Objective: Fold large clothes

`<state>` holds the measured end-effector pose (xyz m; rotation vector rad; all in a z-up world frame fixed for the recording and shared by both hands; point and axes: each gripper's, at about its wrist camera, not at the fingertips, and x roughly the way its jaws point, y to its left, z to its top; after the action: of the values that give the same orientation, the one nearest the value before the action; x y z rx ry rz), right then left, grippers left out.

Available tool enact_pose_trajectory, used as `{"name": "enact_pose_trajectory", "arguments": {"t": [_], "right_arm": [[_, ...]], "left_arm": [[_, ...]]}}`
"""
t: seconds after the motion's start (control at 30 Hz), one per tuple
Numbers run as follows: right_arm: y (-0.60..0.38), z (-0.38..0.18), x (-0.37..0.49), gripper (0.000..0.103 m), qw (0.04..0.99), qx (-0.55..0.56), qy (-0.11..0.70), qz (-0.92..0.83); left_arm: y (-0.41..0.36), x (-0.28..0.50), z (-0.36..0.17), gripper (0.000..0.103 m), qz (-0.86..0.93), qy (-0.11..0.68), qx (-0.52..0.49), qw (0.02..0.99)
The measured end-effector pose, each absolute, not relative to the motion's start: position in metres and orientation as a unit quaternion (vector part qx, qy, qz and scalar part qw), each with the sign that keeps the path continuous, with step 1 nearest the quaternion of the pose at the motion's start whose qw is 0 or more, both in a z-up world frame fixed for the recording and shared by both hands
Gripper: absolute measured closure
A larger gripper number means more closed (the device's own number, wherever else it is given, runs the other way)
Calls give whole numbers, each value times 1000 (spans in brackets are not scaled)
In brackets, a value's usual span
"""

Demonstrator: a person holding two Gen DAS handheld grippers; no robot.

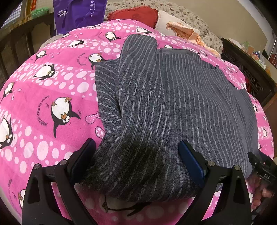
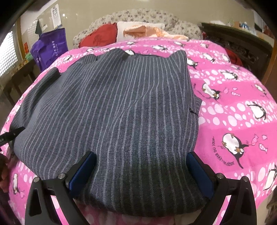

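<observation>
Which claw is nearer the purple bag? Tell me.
Left. The left claw straddles the near hem of the striped garment on the side where the purple bag stands past the bed's far corner. The right claw straddles the same hem further from it.

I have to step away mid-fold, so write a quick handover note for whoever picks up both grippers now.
Left gripper: open, near hem of the grey striped garment between its fingers, nothing clamped.
Right gripper: open, astride the same hem further right.
Garment lies on the pink penguin blanket; its left side is already folded over the body.
Left: grip the near hem with both grippers, probably fold it toward the collar, then smooth.
</observation>
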<state>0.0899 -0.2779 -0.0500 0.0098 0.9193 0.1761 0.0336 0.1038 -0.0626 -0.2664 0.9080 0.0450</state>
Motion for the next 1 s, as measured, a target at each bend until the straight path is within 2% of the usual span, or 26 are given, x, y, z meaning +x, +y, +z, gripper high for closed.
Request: {"name": "enact_pose_trajectory", "arguments": {"t": [0.27, 0.47, 1.0], "right_arm": [[-279, -51, 100, 0, 874, 12, 478, 89], [-282, -56, 98, 0, 867, 59, 491, 59], [-278, -57, 88, 0, 885, 60, 460, 42]], "left_arm": [[104, 34, -62, 6, 23, 437, -129, 890], [103, 35, -63, 6, 26, 435, -125, 891], [102, 36, -63, 6, 33, 434, -124, 892]]}}
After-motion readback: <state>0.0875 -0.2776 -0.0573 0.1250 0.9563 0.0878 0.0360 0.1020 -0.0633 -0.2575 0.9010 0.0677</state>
